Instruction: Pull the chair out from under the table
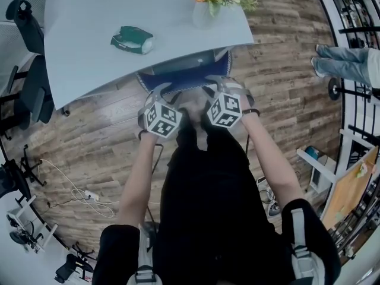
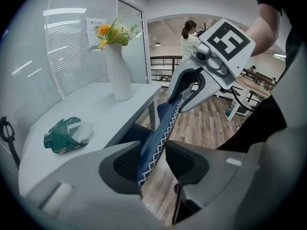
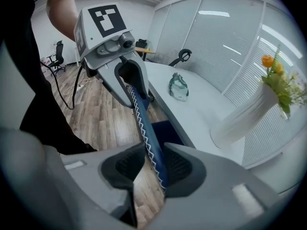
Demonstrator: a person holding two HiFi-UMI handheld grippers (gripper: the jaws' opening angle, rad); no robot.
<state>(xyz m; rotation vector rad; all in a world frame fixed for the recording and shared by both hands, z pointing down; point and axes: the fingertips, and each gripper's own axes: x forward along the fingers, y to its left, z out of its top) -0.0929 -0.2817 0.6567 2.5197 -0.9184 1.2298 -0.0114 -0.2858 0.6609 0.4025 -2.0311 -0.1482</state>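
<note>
The blue chair's back (image 1: 178,76), edged with white zigzag stitching, stands against the near edge of the pale table (image 1: 89,16); its seat is hidden under the tabletop. Both grippers sit on the back's top edge. My left gripper (image 1: 168,89) has the chair back (image 2: 160,128) between its jaws (image 2: 152,159), the left pad against it and a sliver of floor showing by the right pad. My right gripper (image 1: 214,82) holds the same edge (image 3: 146,138) further right, its pads (image 3: 154,164) closed on the fabric. Each gripper shows in the other's view, the right (image 2: 184,87) and the left (image 3: 129,80).
On the table lie a green packet (image 1: 132,40) and a white vase of flowers (image 1: 211,8). A black office chair (image 1: 29,58) stands at the left, cables (image 1: 83,195) trail on the wood floor, and another person's legs (image 1: 344,61) are at the far right beside shelving.
</note>
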